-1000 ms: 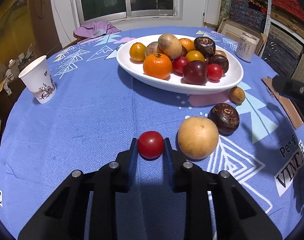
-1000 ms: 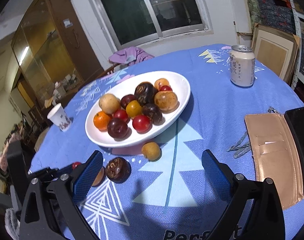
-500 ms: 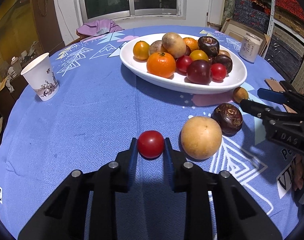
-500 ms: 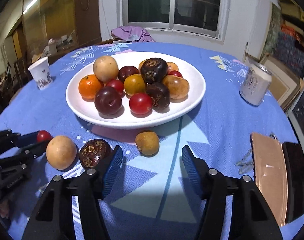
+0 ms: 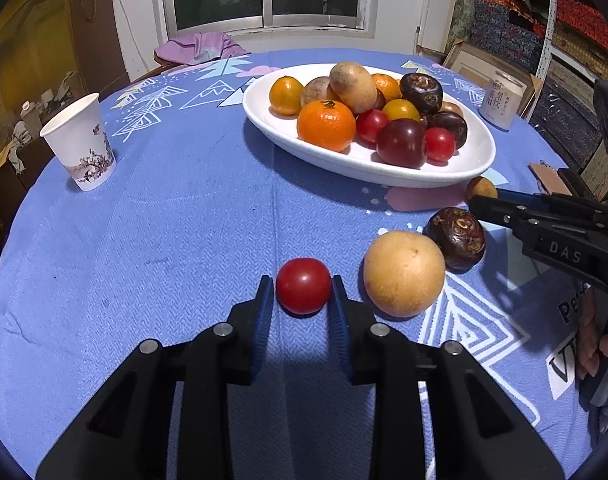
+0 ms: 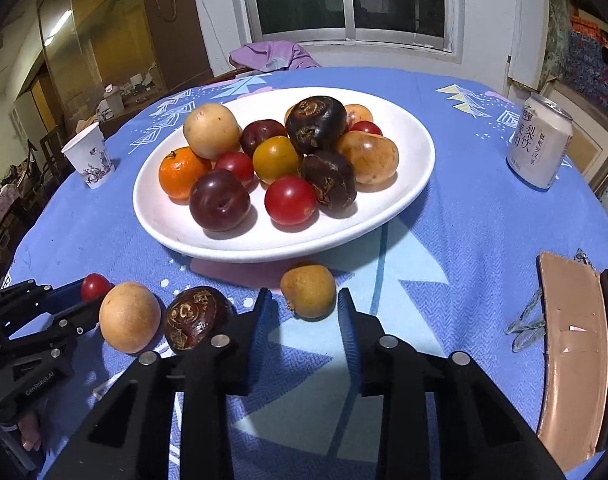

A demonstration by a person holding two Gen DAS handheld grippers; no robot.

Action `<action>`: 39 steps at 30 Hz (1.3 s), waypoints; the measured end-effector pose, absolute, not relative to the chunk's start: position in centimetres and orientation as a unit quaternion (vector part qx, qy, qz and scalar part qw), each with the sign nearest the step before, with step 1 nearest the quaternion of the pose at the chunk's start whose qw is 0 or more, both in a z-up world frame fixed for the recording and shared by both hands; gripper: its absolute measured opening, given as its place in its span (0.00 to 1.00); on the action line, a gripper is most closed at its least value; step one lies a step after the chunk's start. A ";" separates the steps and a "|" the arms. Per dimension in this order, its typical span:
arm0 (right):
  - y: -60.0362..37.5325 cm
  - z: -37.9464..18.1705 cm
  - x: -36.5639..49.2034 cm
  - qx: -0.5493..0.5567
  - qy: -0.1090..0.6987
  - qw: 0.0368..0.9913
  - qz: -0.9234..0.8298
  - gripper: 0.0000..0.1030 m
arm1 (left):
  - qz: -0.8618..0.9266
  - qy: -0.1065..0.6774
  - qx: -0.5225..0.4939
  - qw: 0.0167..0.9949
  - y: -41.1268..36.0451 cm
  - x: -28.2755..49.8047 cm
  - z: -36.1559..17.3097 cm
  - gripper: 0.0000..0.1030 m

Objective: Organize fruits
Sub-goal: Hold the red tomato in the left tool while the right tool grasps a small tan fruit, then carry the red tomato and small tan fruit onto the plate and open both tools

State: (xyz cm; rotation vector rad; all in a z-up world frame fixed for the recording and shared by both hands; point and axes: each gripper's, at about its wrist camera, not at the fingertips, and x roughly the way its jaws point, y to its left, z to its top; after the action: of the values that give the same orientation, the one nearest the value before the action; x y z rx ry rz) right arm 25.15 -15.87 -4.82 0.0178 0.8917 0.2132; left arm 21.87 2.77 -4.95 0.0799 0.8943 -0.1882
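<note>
Blue tablecloth (image 5: 176, 220) before the white fruit bowl (image 6: 416, 168): left gripper (image 5: 303, 298) pinches a red tomato (image 5: 303, 286); right gripper (image 6: 303, 312), part-open, flanks a small brown fruit (image 6: 308, 290) without touching.

One plate (image 6: 418, 148), one paper cup (image 6: 89, 155), one can (image 6: 540, 146), two hand-held grippers.

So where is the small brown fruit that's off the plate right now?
In the right wrist view the small brown fruit lies on the blue tablecloth just below the white plate's near rim, at the tips of the right gripper, right of the dark round fruit.
</note>
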 end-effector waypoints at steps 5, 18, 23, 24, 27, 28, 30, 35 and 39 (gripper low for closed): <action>-16.1 -4.9 25.5 0.022 0.431 0.897 0.100 0.31 | -0.096 0.433 0.028 0.896 3.0 21.9 -5.0 0.27; -16.6 -4.6 25.2 0.042 0.423 0.899 0.104 0.27 | -0.107 0.436 0.040 0.893 2.2 22.0 -5.0 0.44; -16.4 -4.5 24.7 0.040 0.420 0.901 0.104 0.27 | -0.094 0.429 0.023 0.898 2.8 22.0 -4.7 0.25; -16.4 -4.5 24.7 0.041 0.420 0.901 0.103 0.27 | -0.100 0.428 0.015 0.898 3.0 22.0 -4.7 0.24; -16.5 -4.3 24.3 0.045 0.412 0.905 0.101 0.27 | -0.102 0.425 0.005 0.899 3.3 22.0 -4.6 0.24; -16.4 -4.1 24.0 0.046 0.408 0.906 0.102 0.27 | -0.099 0.419 0.002 0.903 3.4 21.8 -4.3 0.24; -16.1 -3.8 22.8 0.042 0.402 0.908 0.109 0.27 | -0.100 0.408 -0.001 0.908 3.4 21.2 -3.6 0.24; -15.1 -2.2 17.9 0.029 0.376 0.915 0.145 0.27 | -0.120 0.362 0.001 0.924 3.0 16.3 -0.9 0.24; -15.4 1.7 15.2 0.028 0.343 0.925 0.163 0.27 | -0.133 0.347 0.026 0.928 2.3 14.3 1.8 0.24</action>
State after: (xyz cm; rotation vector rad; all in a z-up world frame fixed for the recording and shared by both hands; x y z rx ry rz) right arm 15.24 -15.40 1.67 0.0566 0.7028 0.3350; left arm 14.33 2.33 1.83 0.0541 0.7104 -0.2733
